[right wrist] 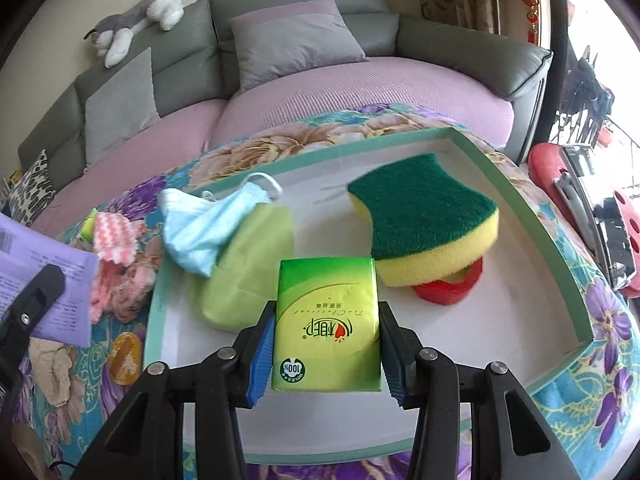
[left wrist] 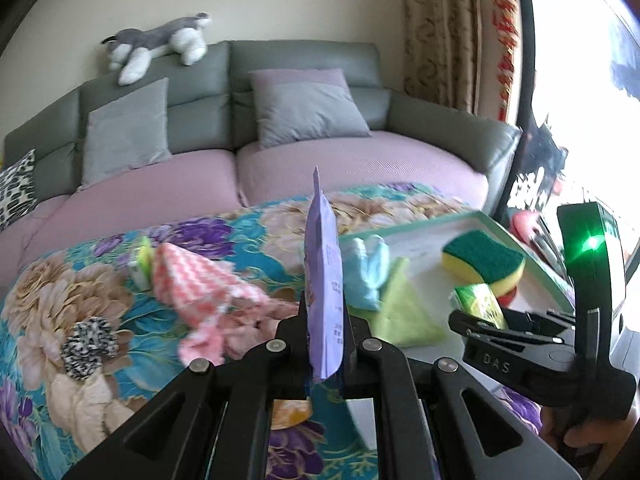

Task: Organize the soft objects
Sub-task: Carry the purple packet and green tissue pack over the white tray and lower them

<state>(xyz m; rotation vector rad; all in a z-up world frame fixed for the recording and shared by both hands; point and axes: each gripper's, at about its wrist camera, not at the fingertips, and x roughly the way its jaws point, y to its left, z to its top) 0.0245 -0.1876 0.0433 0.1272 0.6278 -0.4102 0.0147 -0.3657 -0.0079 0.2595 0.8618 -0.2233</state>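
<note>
A floral blanket [right wrist: 600, 320] covers the table before a grey sofa [right wrist: 460, 40]. On it lies a white tray [right wrist: 520, 320]. The right gripper [right wrist: 326, 344] clamps a green tissue pack [right wrist: 326, 320] above the tray, at 6 o'clock. The left gripper [left wrist: 326, 320] pinches a purple packet [left wrist: 326, 280] upright.

The sponge [right wrist: 428, 216] hides most of a red object [right wrist: 448, 286] (its shape unclear).

Tray [right wrist: 532, 216] on the desk [right wrist: 600, 380], before the sofa [right wrist: 360, 84]; sponge [right wrist: 424, 208] inside right, face mask [right wrist: 200, 228] left atop folded cloth [right wrist: 248, 288].
</note>
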